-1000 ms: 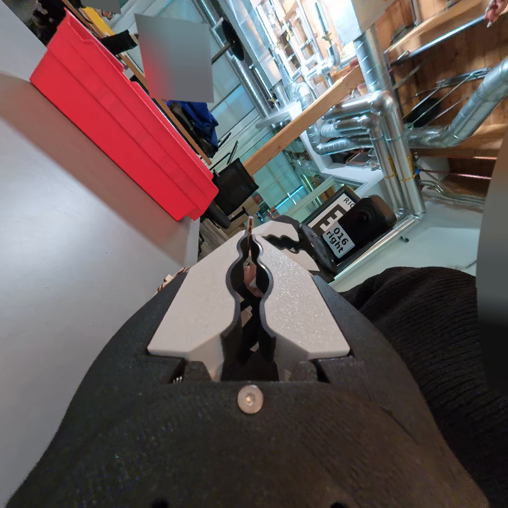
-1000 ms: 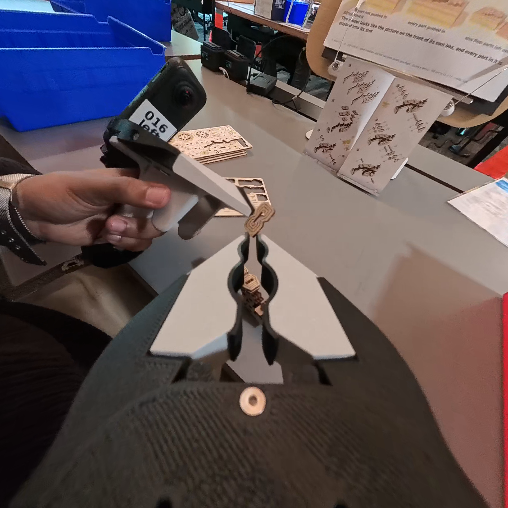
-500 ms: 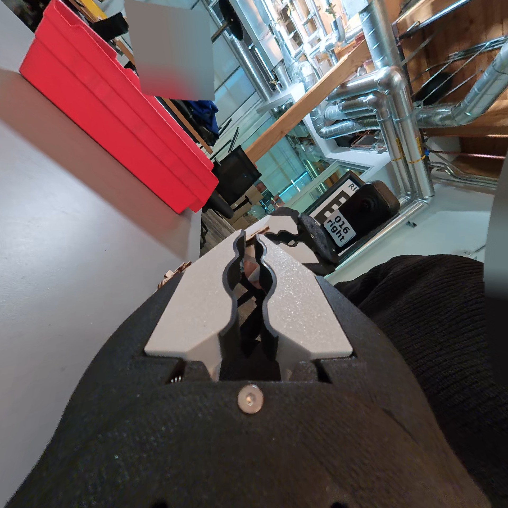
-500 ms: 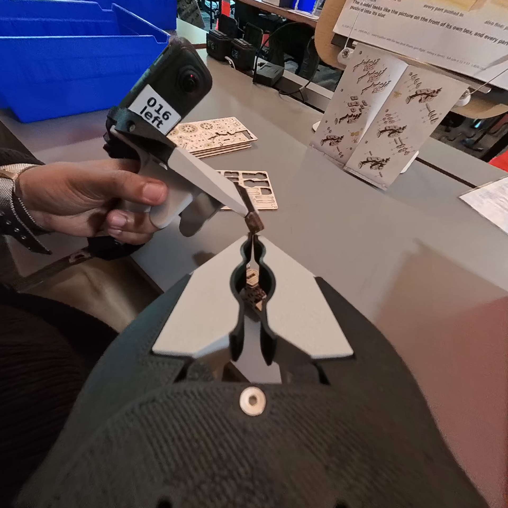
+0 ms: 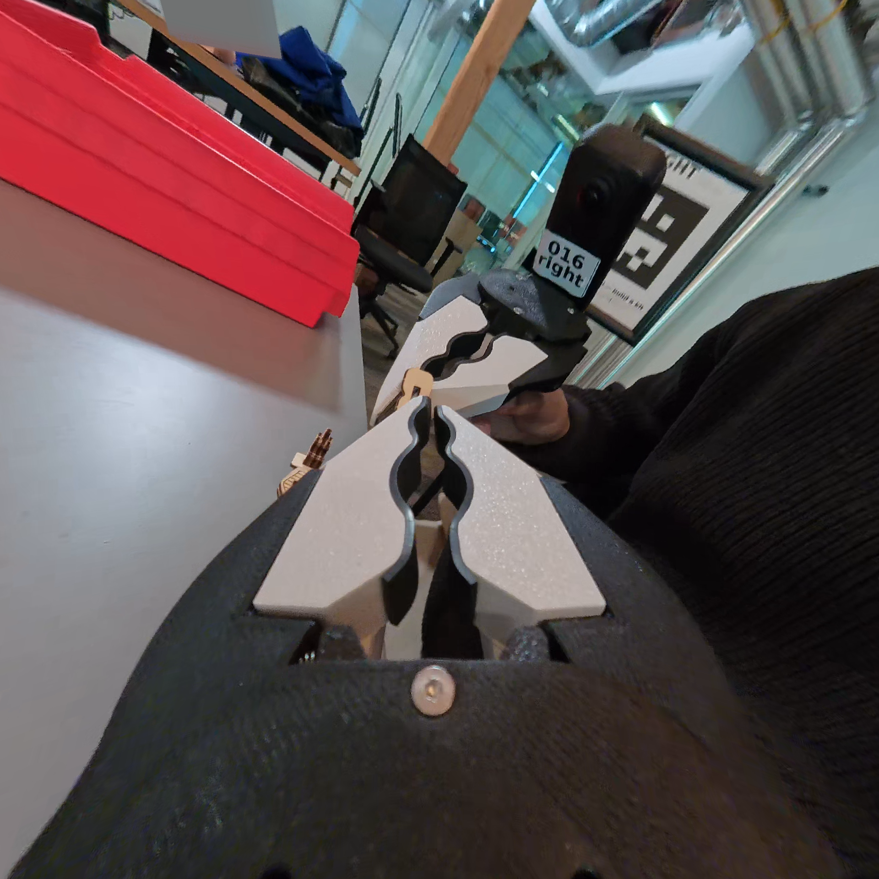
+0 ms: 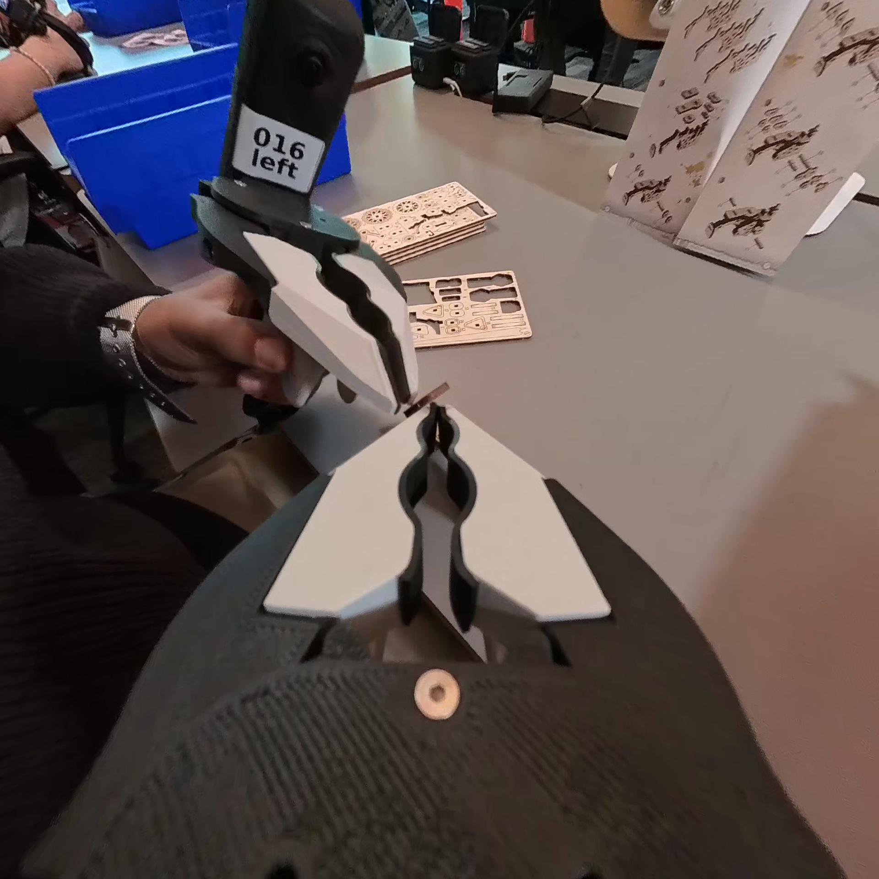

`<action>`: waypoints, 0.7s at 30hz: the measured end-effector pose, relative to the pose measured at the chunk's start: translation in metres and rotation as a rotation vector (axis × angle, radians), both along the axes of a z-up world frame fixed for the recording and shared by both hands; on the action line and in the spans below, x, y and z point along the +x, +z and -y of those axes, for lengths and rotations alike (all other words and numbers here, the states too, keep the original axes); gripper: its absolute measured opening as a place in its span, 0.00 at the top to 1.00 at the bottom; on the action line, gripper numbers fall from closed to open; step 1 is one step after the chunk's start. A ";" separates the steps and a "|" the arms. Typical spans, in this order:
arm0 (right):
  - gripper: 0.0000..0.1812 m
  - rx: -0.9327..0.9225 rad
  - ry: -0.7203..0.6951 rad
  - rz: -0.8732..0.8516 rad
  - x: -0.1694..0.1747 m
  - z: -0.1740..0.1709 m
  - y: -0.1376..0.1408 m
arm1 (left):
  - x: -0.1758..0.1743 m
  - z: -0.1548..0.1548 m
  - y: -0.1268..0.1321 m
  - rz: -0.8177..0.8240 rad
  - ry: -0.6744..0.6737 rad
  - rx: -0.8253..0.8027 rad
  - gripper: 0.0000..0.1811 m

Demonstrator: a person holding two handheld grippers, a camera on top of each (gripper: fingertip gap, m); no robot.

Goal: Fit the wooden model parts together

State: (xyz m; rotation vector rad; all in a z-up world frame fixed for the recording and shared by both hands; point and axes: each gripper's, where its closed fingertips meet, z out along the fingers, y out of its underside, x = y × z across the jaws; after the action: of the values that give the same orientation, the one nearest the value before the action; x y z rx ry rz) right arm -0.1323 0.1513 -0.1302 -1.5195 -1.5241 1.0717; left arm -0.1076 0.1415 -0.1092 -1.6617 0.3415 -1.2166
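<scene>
Left tool (image 6: 404,397) clenched on wooden part (image 6: 428,398), edge-on just above right tool (image 6: 435,418) tips; right tool clenched, its hold unclear

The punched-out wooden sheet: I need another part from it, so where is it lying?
In the right wrist view the punched-out wooden sheet lies flat on the grey table, just behind the left tongs.

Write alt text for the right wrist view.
The left hand-held gripper pinches a small wooden piece just above the tips of the right hand-held gripper, over a grey table. Behind lie wooden part sheets, a blue bin and instruction sheets.
</scene>
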 end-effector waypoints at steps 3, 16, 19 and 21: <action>1.00 0.024 0.022 0.009 0.001 0.002 -0.002 | 0.000 0.000 -0.002 -0.044 0.004 0.015 1.00; 1.00 -0.079 0.091 -0.013 0.002 0.009 -0.001 | -0.004 -0.004 -0.006 -0.037 0.037 -0.023 0.94; 1.00 -0.072 0.089 -0.010 0.003 0.009 -0.001 | -0.004 -0.005 -0.006 -0.027 0.038 -0.028 0.95; 1.00 -0.075 0.092 -0.011 0.003 0.009 0.000 | -0.006 -0.005 -0.004 -0.016 0.041 -0.029 0.97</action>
State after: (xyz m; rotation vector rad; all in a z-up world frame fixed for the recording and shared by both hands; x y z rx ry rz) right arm -0.1292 0.1423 -0.1303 -1.5029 -1.5751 1.2006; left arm -0.1131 0.1463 -0.1134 -1.6962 0.2989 -1.1835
